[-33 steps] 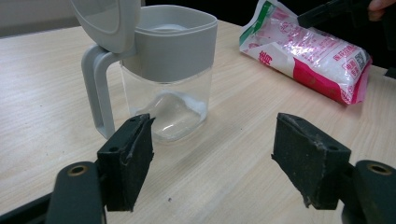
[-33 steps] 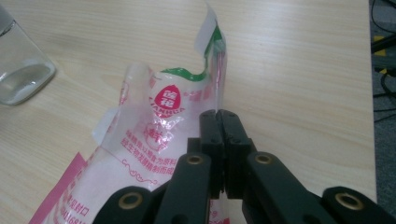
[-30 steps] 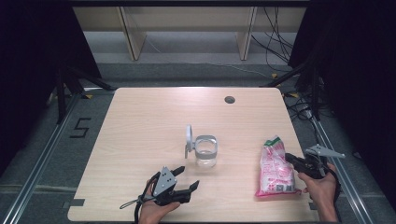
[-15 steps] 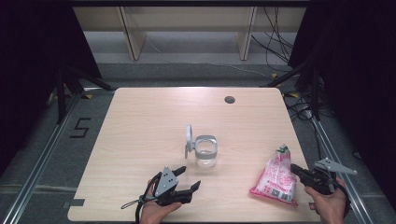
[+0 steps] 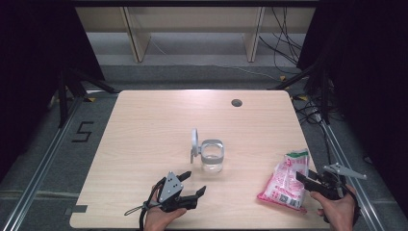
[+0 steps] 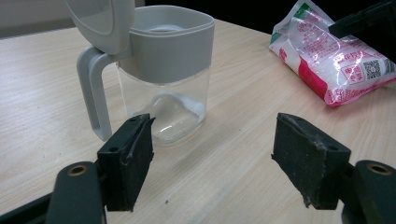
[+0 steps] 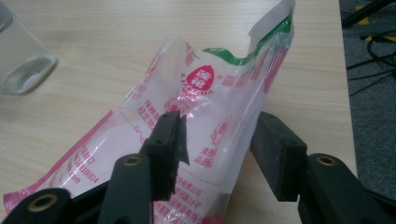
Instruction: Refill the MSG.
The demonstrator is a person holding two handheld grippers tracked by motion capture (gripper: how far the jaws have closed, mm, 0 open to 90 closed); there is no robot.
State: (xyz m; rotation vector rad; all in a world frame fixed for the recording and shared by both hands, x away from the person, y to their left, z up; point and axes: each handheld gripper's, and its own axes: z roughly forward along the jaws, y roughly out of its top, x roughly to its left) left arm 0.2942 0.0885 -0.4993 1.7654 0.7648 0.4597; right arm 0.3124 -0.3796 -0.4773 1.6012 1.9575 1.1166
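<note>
since the earlier picture the pink bag [image 5: 286,182] has shifted toward the near right corner of the table [image 5: 154,130] and now lies slanted, its green end pointing away from the person. the right gripper [image 5: 304,177] has just been opening its jaws; they stand apart with the bag between them, and the right jaw seems not to press it. the left gripper [image 5: 195,183] rests at the near edge with its jaws wide open and nothing between them. just beyond it stands a clear jug [image 5: 211,156] with a grey rim and its lid [image 5: 194,143] tipped up.
</note>
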